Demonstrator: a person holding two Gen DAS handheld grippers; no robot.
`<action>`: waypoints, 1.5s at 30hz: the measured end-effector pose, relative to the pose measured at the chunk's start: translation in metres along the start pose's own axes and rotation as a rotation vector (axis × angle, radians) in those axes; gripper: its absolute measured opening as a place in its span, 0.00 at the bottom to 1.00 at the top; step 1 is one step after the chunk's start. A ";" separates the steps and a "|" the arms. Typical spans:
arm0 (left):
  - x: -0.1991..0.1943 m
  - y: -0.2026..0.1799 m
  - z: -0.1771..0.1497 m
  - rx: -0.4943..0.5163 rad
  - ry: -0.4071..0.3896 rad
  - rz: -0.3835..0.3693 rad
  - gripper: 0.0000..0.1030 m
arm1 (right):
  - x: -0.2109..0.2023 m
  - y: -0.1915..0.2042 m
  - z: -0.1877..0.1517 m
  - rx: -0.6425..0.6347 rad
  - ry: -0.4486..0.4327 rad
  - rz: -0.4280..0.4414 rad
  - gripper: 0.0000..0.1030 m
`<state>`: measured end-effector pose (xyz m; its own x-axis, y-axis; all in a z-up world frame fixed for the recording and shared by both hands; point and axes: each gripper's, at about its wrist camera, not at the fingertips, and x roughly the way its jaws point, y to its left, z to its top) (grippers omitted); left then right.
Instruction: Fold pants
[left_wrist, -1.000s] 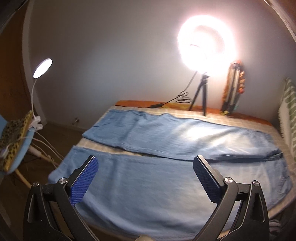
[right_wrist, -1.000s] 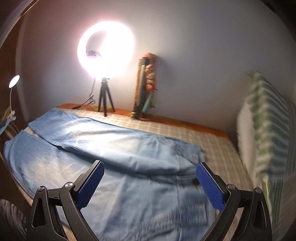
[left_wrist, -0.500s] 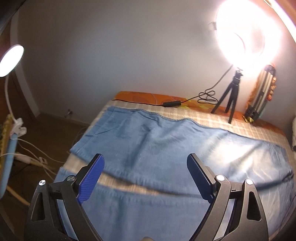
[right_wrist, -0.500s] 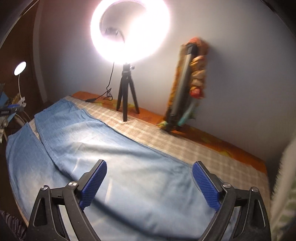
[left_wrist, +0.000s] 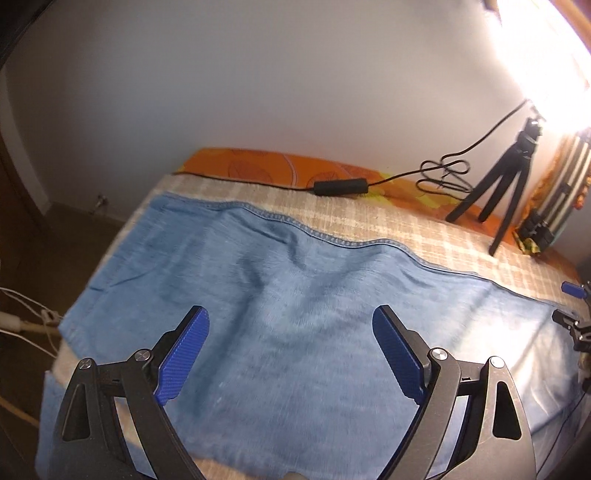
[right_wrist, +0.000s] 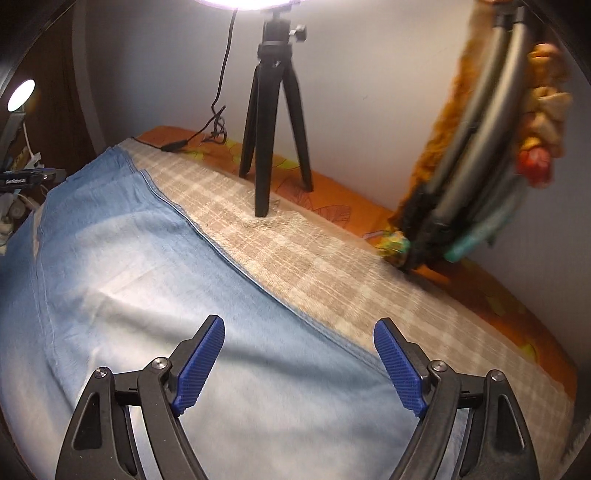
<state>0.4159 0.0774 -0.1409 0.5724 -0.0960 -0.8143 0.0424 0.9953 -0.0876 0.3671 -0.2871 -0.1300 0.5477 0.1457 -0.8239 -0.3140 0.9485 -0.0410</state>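
Jaws apart over pants (left_wrist: 295, 295); tripod (right_wrist: 275, 122) foot perhaps denting blanket, right view only

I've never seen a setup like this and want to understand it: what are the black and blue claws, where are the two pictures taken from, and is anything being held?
No robot here: a person holds one two-finger gripper in each hand, each with a camera looking along its blue-padded fingers. One picture looks past the left gripper, the other past the right gripper. Under both lie blue jeans spread flat on a checked bed cover. A small tripod stands near the wall. Both grippers' jaws have just been closing a little but stand open above the cloth, holding nothing.
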 end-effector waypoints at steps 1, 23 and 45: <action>0.005 -0.001 0.000 0.001 0.006 -0.001 0.87 | 0.006 0.000 0.002 -0.008 0.005 0.007 0.82; 0.085 0.013 0.071 -0.210 0.109 -0.015 0.89 | 0.075 0.024 0.024 -0.073 0.040 0.188 0.36; 0.100 0.019 0.059 -0.348 -0.021 0.186 0.06 | 0.001 0.061 -0.001 -0.154 -0.069 0.137 0.04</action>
<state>0.5228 0.0872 -0.1902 0.5613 0.0895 -0.8228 -0.3416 0.9306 -0.1318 0.3481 -0.2295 -0.1338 0.5418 0.2943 -0.7873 -0.5010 0.8652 -0.0214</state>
